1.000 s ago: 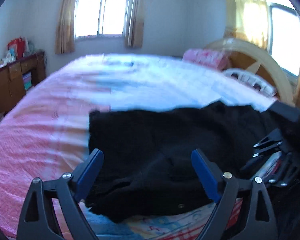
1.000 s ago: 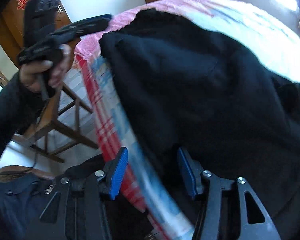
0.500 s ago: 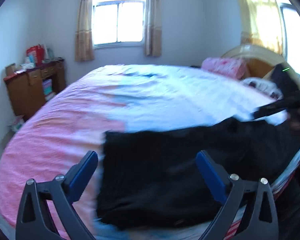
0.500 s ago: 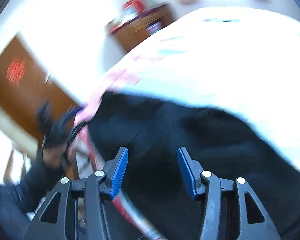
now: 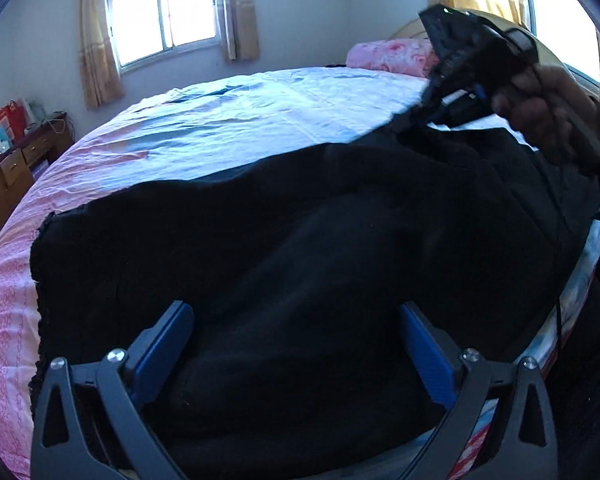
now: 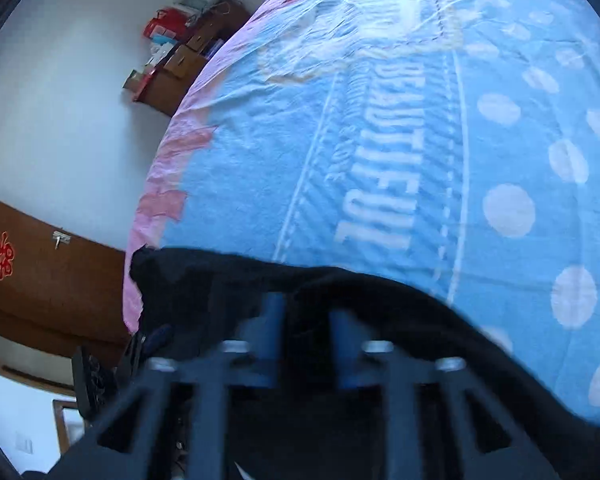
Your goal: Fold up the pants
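Pants (image 5: 300, 248), black, are lying spread along the near edge of the bed (image 5: 228, 120), on a pink-and-blue sheet. Left gripper (image 5: 296, 344) is hovering low over the near part of the cloth, blue fingers (image 5: 160, 348) spread wide, nothing between them. Right gripper (image 5: 432, 118) is reaching in from the right in the left wrist view, held in the person's right hand (image 5: 548, 116), its tip meeting the far edge of the pants where the cloth is rising to a peak. In the right wrist view the right gripper's fingers (image 6: 272, 320) are standing close together with dark cloth bunched between them, pinching the pants (image 6: 340, 320); that view is blurred at the tip.

Around: a window (image 5: 162, 12) with curtains on the far wall, a pink pillow (image 5: 388, 54) at the headboard, a wooden dresser (image 5: 8, 176) to the left. Nothing is blocking the left gripper.

Right wrist view alone is showing white lettering and dots on the blue sheet (image 6: 440, 140) and a brown door (image 6: 40, 276) with a red ornament. Left wrist view alone is showing the full spread of the pants.
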Tool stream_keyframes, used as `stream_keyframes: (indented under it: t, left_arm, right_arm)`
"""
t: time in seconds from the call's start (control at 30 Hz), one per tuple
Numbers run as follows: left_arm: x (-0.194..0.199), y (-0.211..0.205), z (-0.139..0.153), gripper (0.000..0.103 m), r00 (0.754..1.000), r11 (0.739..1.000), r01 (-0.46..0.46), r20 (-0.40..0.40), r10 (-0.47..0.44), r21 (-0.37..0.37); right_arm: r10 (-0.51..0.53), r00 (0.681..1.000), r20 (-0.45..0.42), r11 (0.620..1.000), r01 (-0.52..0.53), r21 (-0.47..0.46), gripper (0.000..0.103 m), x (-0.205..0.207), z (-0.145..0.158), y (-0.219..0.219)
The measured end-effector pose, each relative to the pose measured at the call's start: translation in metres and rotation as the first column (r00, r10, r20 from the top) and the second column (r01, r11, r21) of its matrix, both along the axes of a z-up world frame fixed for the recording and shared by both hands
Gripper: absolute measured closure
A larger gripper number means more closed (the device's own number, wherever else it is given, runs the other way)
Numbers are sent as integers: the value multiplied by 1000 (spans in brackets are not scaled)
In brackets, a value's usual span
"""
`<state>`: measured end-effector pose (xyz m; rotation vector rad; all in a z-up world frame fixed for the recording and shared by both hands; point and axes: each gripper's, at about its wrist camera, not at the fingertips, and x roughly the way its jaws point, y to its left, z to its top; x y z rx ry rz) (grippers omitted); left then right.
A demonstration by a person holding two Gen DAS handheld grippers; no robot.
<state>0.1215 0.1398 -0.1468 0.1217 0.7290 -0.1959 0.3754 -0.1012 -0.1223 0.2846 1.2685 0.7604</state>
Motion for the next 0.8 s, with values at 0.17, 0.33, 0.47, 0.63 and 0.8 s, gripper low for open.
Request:
stream_keyframes:
  t: [0.17, 0.33, 0.47, 0.63, 0.8]
  left_arm:
    - [4, -1, -4, 0, 1000, 1000, 15, 8, -15, 9]
    - [-3, -1, 11, 0, 999, 1000, 2, 33, -1, -18]
    - [-16, -13, 37, 0, 995, 999, 18, 96, -13, -49]
    - [-6, -62, 56, 0, 983, 984, 159, 108, -149, -84]
    - [16, -127, 51, 0, 944, 941, 325, 92, -317, -97]
  right_arm:
    - [-20, 997, 79, 999, 23, -34, 98, 16, 1, 5]
    - [-12, 996, 91, 999, 16, -50, 89, 17, -13, 1]
    - [-67, 986, 150, 998, 67, 9, 50, -16, 29, -46]
    - [-188, 955, 230, 981, 192, 4, 50, -86, 66, -158]
    - [-526, 821, 225, 841, 540, -5, 50, -164, 74, -314]
